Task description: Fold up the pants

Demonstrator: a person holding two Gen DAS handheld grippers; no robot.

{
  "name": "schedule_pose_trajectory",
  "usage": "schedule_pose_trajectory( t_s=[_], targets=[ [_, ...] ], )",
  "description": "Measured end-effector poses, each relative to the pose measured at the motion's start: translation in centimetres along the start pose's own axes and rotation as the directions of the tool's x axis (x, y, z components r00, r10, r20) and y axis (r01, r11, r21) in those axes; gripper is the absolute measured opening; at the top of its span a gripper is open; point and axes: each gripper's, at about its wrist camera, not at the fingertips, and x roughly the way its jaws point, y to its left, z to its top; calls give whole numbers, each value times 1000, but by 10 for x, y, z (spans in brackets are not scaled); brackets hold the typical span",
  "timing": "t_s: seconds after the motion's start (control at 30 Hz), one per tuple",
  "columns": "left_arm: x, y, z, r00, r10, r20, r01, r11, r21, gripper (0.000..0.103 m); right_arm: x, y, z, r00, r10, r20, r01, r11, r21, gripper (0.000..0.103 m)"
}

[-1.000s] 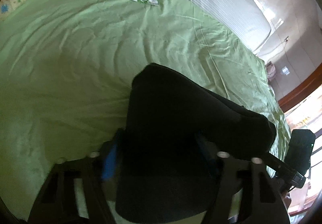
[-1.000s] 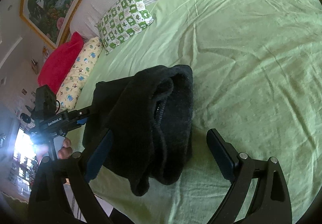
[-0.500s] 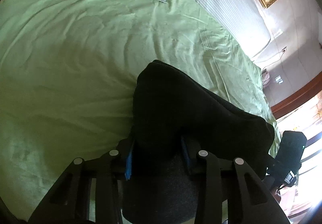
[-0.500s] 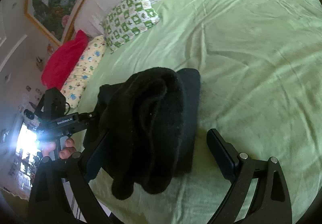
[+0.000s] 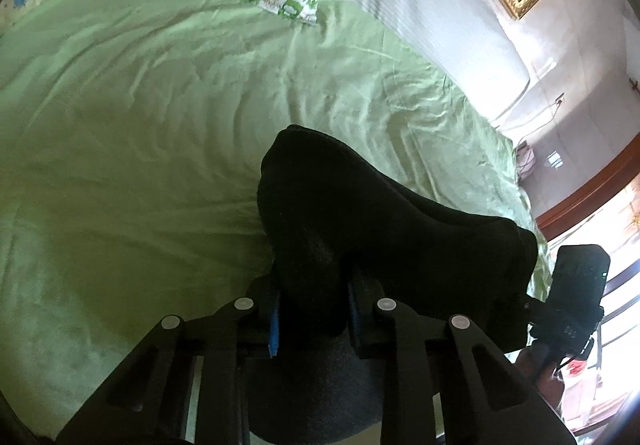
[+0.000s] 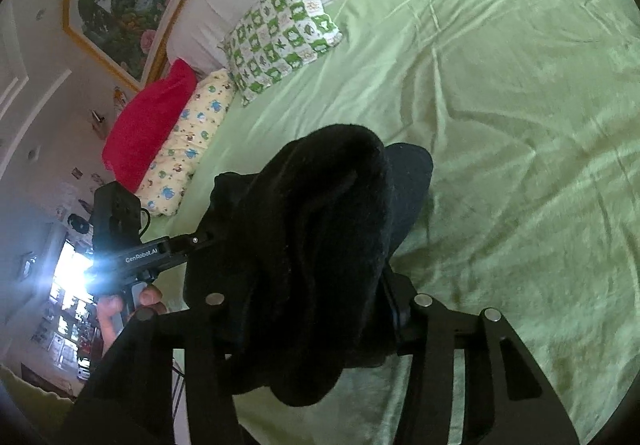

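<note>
Pants (image 5: 360, 229) bunched in a thick wad, lifted partly off bed (image 5: 140, 125). Left tool (image 5: 312, 309) & right tool (image 6: 304, 305) both clenched on cloth. Risk: uneven layers slip from grip; fold likely lands crooked, loose end (image 6: 304, 385) dragging.

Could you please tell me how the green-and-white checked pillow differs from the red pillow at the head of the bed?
The green-and-white checked pillow bears a patchwork print; the red pillow is plain. The checked one lies flat on the light green bedsheet, nearer the bed's middle; the red one sits at the edge, beyond a yellow cartoon-print pillow. Both lie by the headboard, untouched.
</note>
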Motion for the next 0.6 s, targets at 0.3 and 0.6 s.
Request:
schedule_pose_trajectory(
  t_s=[0.3,0.6],
  targets=[
    [-46,1,2,996,38,86,-38,999,-6,24,2,28,14,999,53,-1,-53,997,-51,50],
    [-81,20,15,980,118,163,-111,993,-50,24,33,65,43,996,83,-34,-87,986,-143,50]
  ],
)
